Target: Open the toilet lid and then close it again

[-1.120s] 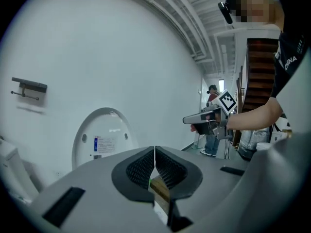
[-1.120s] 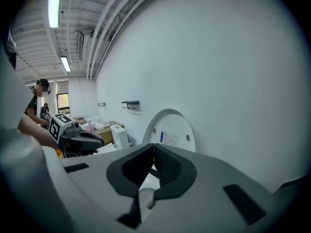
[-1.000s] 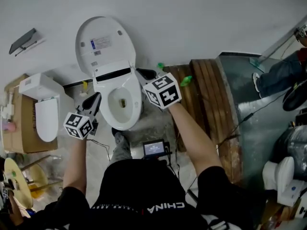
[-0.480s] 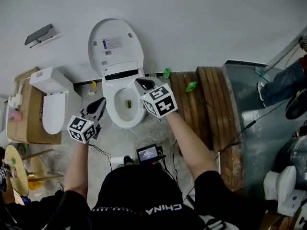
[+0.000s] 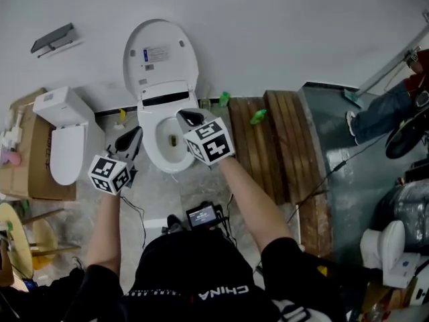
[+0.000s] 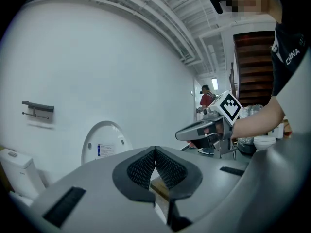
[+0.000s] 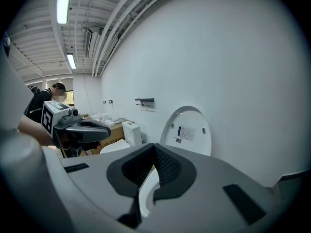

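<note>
A white wall fills the top of the head view and meets a grey floor strewn with clutter. The toilet stands against that wall with its bowl uncovered and its lid raised upright, leaning back on the wall. A white label with a blue strip sits on the lid's inner face, its print too small to read. The person's black shirt carries the word "CHINA" in white. Brown wooden planks lie to the right of the toilet, and a second toilet with its lid down rests on a cardboard box to the left. The right gripper hangs over the near right edge of the bowl, its jaws fully together with nothing between them. The left gripper is held just left of the bowl, apart from it, its jaws likewise pressed together and empty. Each carries a cube printed with black-and-white squares. A small lit screen lies on the floor near the person. A dark shelf is fixed to the wall.
</note>
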A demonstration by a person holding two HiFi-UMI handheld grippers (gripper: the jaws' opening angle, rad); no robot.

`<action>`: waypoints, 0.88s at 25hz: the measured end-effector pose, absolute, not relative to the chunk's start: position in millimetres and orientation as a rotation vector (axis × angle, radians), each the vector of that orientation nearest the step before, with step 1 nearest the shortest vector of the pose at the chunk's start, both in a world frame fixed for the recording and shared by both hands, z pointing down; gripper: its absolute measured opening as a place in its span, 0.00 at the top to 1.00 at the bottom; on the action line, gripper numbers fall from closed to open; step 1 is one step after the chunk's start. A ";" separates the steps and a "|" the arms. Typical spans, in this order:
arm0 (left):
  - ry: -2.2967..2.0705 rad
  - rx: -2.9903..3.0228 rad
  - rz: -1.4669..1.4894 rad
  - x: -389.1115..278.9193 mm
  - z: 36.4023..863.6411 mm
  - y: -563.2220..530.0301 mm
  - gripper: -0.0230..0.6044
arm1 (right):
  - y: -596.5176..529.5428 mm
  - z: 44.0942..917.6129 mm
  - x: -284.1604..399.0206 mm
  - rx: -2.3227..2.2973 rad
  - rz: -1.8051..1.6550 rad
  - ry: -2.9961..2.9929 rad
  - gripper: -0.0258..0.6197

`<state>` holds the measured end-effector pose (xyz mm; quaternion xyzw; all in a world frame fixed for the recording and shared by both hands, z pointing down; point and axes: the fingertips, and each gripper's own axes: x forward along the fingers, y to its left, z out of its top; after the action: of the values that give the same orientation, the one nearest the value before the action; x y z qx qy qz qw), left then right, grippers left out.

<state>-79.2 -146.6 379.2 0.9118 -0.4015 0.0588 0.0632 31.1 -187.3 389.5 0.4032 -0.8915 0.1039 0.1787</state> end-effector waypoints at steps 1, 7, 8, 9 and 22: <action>-1.212 2.755 0.170 -80.5 378.5 -146.1 0.95 | -185.9 389.8 30.6 1.148 0.298 -2.518 0.94; -1.198 2.735 0.139 -82.9 380.1 -145.3 0.95 | -179.0 383.1 29.0 1.185 0.340 -2.533 0.94; -1.196 2.733 0.130 -83.3 379.6 -145.9 0.95 | -178.2 382.0 27.1 1.183 0.345 -2.539 0.94; -1.195 2.733 0.125 -83.5 379.1 -146.6 0.95 | -178.1 381.1 25.2 1.179 0.344 -2.543 0.94; -1.177 2.743 0.114 -83.1 375.2 -153.7 0.95 | -186.5 385.5 21.7 1.149 0.338 -2.537 0.94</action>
<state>-83.1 -153.7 375.2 0.9156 -0.3929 0.0380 0.0773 21.7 -186.5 385.5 0.4037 -0.8915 0.1187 0.1676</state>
